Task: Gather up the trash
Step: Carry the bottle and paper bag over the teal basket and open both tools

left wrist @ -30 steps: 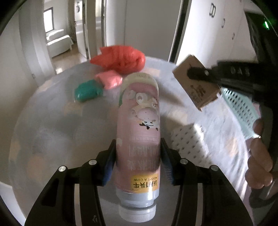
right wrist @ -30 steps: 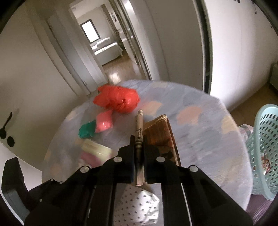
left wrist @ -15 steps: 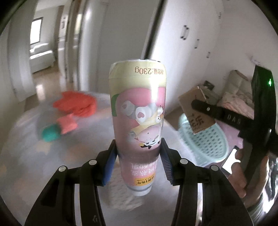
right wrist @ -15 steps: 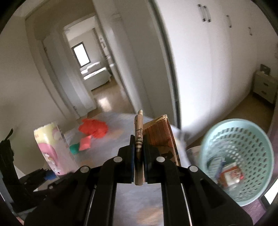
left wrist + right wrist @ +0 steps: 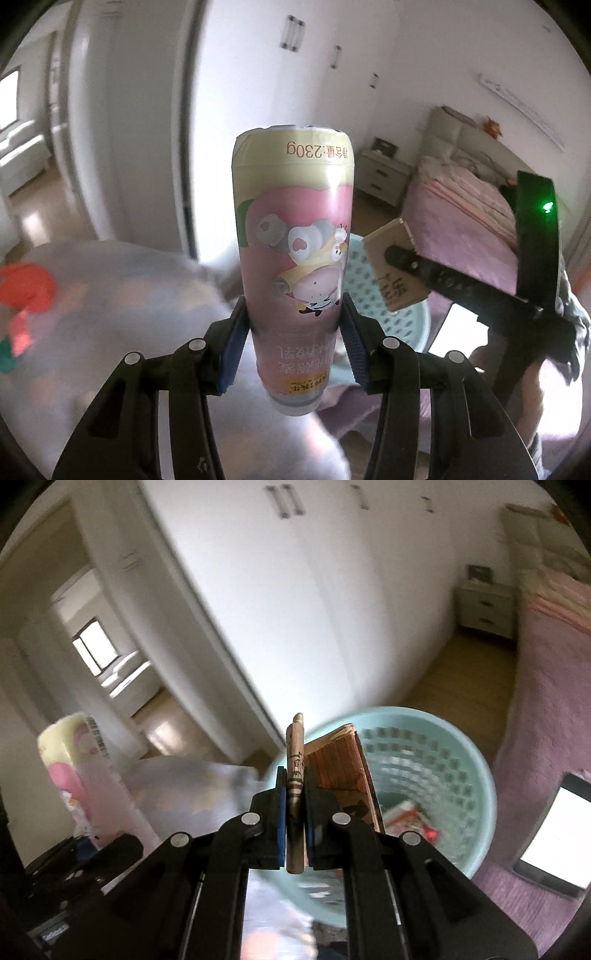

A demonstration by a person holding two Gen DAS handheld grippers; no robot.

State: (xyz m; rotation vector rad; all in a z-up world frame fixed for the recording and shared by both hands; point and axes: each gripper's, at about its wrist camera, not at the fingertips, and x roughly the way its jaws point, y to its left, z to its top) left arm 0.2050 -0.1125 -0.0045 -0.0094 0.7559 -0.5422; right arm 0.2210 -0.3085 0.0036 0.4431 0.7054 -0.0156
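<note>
The left gripper (image 5: 293,334) clamps a bottle (image 5: 293,236) cap-down, its blue pads pressed on the lower body. The bottle has a pale yellow band at the upturned base printed "230g", a pink wrap with a cartoon cow, and a grey-white cap at the bottom. It hangs in the air past the table (image 5: 122,295), with the basket (image 5: 406,325) behind it. The right gripper (image 5: 295,797) is pinched tight on a flattened brown carton (image 5: 341,771), seen edge-on, held over the pale teal perforated basket (image 5: 443,775), which already contains some wrappers. A red bag (image 5: 27,286) lies on the table.
</note>
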